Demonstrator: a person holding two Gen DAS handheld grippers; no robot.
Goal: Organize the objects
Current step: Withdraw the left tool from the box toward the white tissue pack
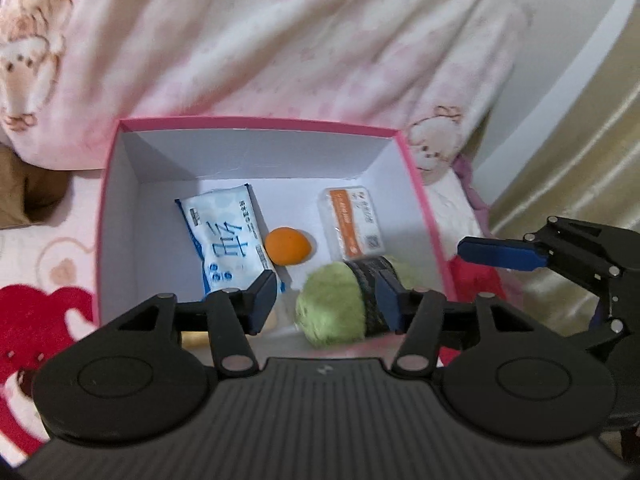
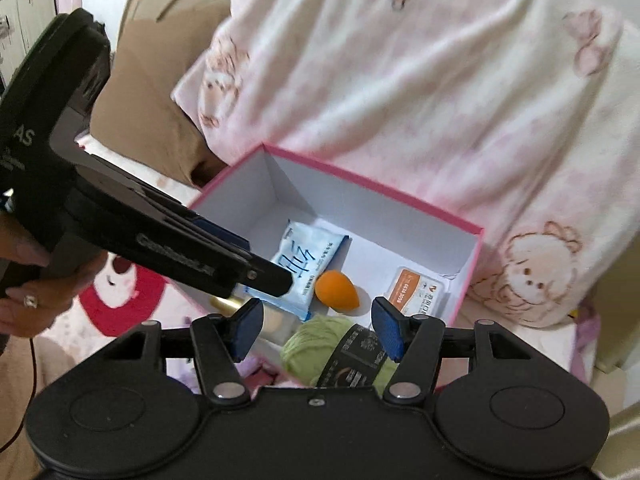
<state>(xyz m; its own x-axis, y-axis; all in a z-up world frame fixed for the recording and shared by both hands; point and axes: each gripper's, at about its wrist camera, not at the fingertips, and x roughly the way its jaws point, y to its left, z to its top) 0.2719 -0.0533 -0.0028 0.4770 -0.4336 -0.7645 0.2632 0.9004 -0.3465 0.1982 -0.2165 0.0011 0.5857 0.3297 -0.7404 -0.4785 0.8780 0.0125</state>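
A pink box with white inside [image 1: 256, 148] [image 2: 432, 216] sits on the bed. In it lie a blue-white tissue pack [image 1: 224, 240] [image 2: 308, 264], an orange egg-shaped sponge [image 1: 288, 246] [image 2: 336, 286], an orange-white card pack [image 1: 352, 222] [image 2: 416, 292], a green yarn ball with a black band [image 1: 332, 304] [image 2: 316, 348] and a gold-capped bottle [image 2: 228, 303]. My left gripper [image 1: 326, 300] is open above the box's near side, the yarn between its fingers but not gripped. My right gripper [image 2: 316, 328] is open above the yarn.
A pink-white blanket with bear prints [image 1: 280, 40] [image 2: 420, 80] is heaped behind the box. A brown pillow [image 2: 148, 112] lies at the left. The bed sheet has red hearts [image 1: 36, 320]. The right gripper [image 1: 560, 256] shows at the box's right side.
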